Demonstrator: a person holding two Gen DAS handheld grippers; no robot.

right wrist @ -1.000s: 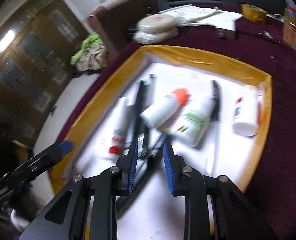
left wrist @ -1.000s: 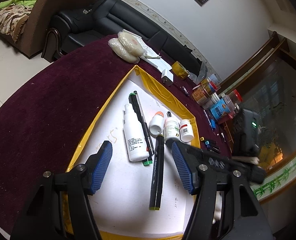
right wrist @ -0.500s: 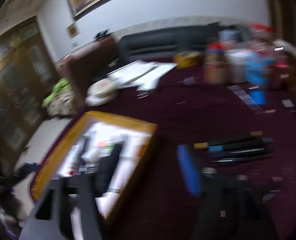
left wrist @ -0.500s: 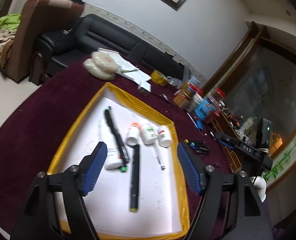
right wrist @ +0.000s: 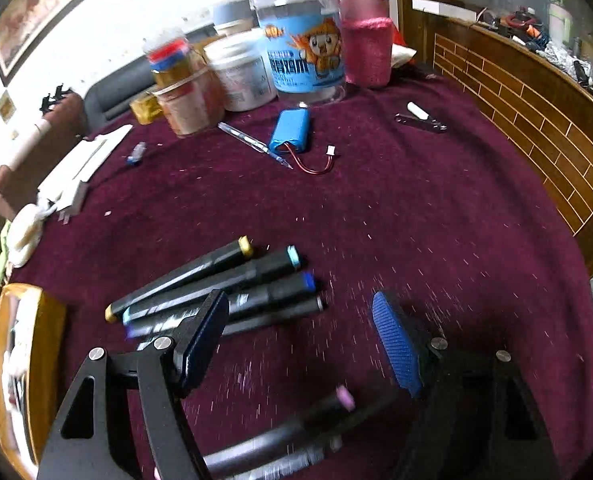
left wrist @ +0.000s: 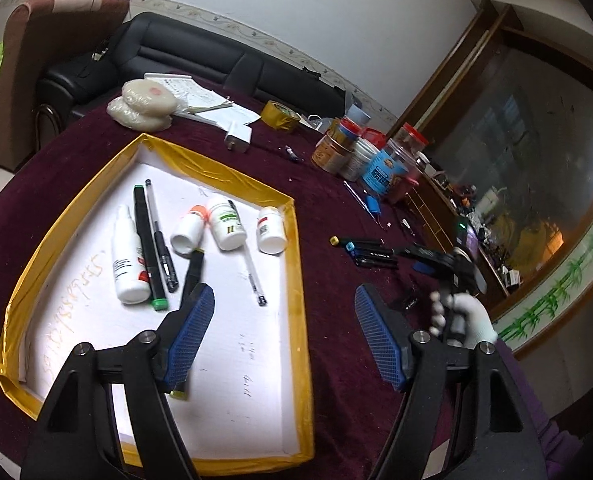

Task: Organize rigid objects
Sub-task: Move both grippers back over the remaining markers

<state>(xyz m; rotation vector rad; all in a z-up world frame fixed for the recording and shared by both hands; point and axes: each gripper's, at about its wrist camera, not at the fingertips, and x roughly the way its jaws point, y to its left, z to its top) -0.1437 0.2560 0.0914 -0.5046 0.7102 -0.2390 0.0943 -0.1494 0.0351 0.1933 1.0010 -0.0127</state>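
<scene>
Right gripper (right wrist: 300, 340), jaws wide and empty, nears markers (right wrist: 216, 284) (light, stiff, roll-prone): grip mid-barrel.

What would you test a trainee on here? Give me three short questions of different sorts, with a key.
1. True or false: the right gripper is shut on a marker.
2. Fill in: in the row of markers on the table, the one farthest from the right wrist camera has a ____ end cap.
3. Pick one. The blue battery pack lies: A) stacked on the markers; B) on the maroon cloth; C) between the right gripper's fingers.

Key: 1 false, its jaws stand open with nothing between them; 2 yellow; 3 B.
</scene>
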